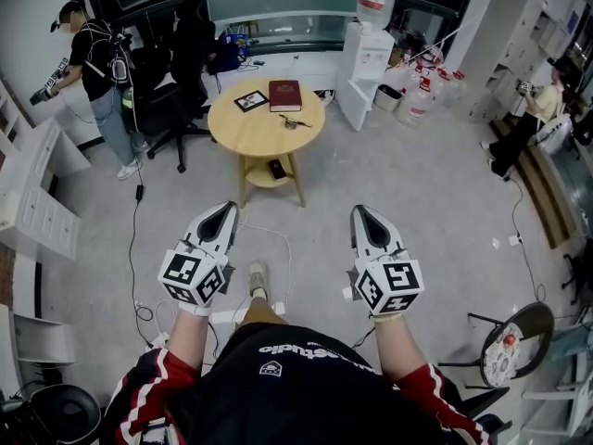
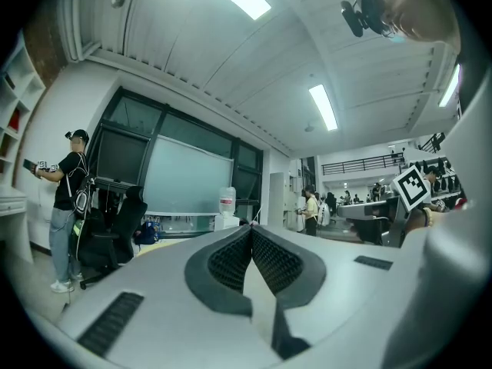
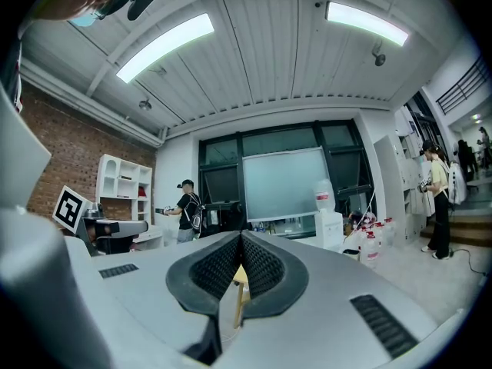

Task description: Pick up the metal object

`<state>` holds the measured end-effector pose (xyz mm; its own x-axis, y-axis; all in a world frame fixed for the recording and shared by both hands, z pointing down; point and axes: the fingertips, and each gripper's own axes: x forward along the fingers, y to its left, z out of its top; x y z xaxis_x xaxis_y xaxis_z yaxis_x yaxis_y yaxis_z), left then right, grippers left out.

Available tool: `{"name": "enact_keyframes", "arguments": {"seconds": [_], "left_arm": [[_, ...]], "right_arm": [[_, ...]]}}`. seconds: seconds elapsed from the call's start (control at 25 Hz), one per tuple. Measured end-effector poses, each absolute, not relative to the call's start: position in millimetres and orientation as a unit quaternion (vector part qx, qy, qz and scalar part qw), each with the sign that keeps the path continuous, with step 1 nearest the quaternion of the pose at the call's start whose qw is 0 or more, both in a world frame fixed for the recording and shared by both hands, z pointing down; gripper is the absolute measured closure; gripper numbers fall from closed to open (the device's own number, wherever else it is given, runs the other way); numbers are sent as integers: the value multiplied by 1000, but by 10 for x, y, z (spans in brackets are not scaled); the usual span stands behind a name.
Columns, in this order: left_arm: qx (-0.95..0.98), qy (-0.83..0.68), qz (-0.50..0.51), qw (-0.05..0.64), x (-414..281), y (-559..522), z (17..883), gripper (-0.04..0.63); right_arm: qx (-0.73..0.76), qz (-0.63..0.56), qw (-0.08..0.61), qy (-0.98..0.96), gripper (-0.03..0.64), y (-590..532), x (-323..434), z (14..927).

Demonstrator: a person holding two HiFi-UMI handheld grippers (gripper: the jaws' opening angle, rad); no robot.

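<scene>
A small metal object (image 1: 295,120) lies on the round wooden table (image 1: 243,129) ahead of me, just right of the table's middle. Both grippers are held level at waist height, well short of the table, pointing toward it. My left gripper (image 1: 230,208) (image 2: 251,226) has its jaws pressed together with nothing between them. On my right gripper (image 1: 359,209) (image 3: 241,234) the tips also meet and hold nothing; a sliver of the table (image 3: 240,277) shows through the gap below them.
On the table lie a dark red book (image 1: 284,95) and a framed picture (image 1: 251,100); its lower shelf (image 1: 260,176) holds a dark item. A black office chair (image 1: 176,82) and a person (image 1: 97,72) are at left, a water dispenser (image 1: 369,54) behind, a white cable (image 1: 278,248) on the floor.
</scene>
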<state>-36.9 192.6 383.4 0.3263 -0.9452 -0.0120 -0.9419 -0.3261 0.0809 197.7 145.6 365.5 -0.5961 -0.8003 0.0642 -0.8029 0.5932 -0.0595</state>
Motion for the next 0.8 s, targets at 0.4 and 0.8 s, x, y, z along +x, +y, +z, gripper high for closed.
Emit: {"name": "enact_keyframes", "arguments": {"seconds": [0.4, 0.8], "left_arm": [[812, -582, -25, 32, -423, 1948, 3892, 578], [813, -581, -25, 29, -428, 1923, 3887, 578]], "right_arm": [[446, 49, 19, -894, 589, 1497, 1950, 3737], [440, 47, 16, -897, 590, 1472, 1907, 3716]]}}
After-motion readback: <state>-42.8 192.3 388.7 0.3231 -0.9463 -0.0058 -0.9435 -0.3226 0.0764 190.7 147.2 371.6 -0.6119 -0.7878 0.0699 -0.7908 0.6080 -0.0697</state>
